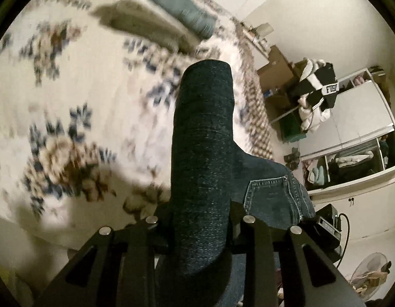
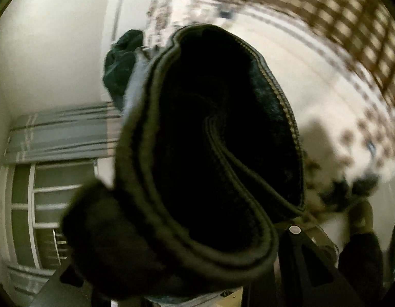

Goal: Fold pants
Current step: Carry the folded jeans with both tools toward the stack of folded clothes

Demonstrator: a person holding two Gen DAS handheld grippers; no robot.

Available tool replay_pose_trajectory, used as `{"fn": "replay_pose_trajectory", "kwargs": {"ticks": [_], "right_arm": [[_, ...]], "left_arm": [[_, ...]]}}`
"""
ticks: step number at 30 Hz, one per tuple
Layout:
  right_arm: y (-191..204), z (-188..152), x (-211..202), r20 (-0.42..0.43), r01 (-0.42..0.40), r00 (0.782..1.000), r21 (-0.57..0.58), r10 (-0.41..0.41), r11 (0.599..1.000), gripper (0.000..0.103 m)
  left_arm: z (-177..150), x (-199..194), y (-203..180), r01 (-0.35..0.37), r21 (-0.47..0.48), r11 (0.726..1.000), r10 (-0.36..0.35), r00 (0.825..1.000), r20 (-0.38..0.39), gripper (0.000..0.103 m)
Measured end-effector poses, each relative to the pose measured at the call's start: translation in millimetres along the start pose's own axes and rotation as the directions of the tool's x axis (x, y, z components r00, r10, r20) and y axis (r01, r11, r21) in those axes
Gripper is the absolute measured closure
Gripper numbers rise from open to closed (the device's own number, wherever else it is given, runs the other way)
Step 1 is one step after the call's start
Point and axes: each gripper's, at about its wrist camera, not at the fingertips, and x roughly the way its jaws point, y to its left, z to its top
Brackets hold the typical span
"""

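Pants (image 1: 202, 158): dark blue denim, lifted above the bed, not lying flat. Left wrist view: one doubled band rises upright; stitched back pocket (image 1: 271, 197) hangs beside it. Right wrist view: hemmed leg opening (image 2: 223, 133) gapes toward the camera, interior dark

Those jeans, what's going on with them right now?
A person is folding dark blue jeans over a bed with a floral bedspread, using a handheld gripper in each hand. The left gripper is clamped on a rolled bunch of denim, a back pocket showing beside it. The right wrist view is filled with dark hemmed denim; its fingers are hidden. Blur suggests motion.
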Motion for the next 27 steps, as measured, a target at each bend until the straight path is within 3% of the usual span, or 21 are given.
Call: {"fn": "replay_pose_trajectory", "kwargs": {"ticks": [7, 11, 16, 22, 27], "right_arm": [[125, 56, 32, 0.040, -0.057, 0.997, -0.111, 0.062, 0.992, 0.070], [190, 100, 79, 0.084, -0.078, 0.992, -0.145, 0.091, 0.986, 0.070], [251, 152, 149, 0.132, -0.102, 0.984, -0.142, 0.121, 0.985, 0.070], [280, 229, 259, 0.170, -0.124, 0.975, -0.115, 0.143, 0.986, 0.070], [290, 279, 343, 0.170, -0.116, 0.977, -0.100, 0.132, 0.988, 0.070]], "left_arm": [[97, -44, -28, 0.018, 0.036, 0.999, -0.022, 0.994, 0.106, 0.078], [176, -49, -30, 0.028, 0.074, 0.997, -0.038, 0.990, 0.136, 0.078], [298, -36, -10, 0.036, 0.116, 0.993, -0.053, 0.989, 0.141, 0.078], [419, 10, 33, 0.040, 0.134, 0.990, -0.057, 0.990, 0.127, 0.078], [479, 57, 82, 0.030, 0.104, 0.994, -0.040, 0.995, 0.096, 0.078]]}}
